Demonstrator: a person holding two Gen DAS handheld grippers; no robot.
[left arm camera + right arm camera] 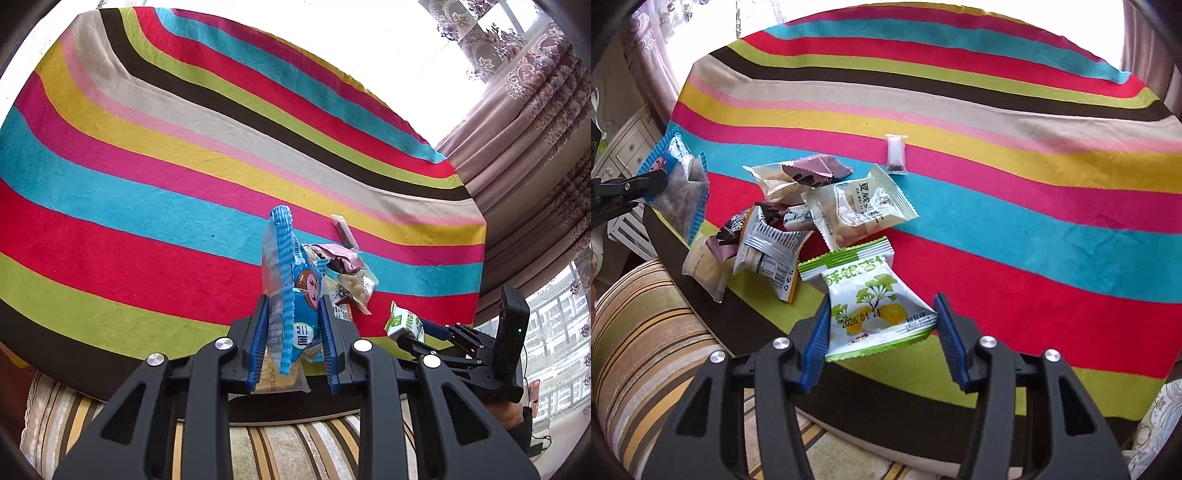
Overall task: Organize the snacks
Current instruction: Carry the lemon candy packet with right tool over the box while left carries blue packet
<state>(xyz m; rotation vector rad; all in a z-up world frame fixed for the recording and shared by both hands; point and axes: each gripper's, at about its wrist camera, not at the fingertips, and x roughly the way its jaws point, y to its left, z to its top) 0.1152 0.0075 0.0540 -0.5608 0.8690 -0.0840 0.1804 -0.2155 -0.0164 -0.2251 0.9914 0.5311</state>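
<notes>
Both grippers carry packets, so we keep the left gripper (291, 332) clamped on the blue-edged packet (284, 280) and the half-open right gripper (881, 332) squeezing the green ginkgo packet (868, 299) evenly, clear of the pile (798, 218).

A striped cloth (184, 155) covers the tabletop. Patterned curtains (524, 110) hang beside a bright window (554, 325), and a striped cushion (646, 332) sits below the near edge.

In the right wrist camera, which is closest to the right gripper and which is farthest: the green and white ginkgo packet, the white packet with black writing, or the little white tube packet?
1. Green and white ginkgo packet: between the right gripper's jaws.
2. White packet with black writing: just beyond, in the snack pile.
3. Little white tube packet: farthest, alone on the pink stripe.
</notes>
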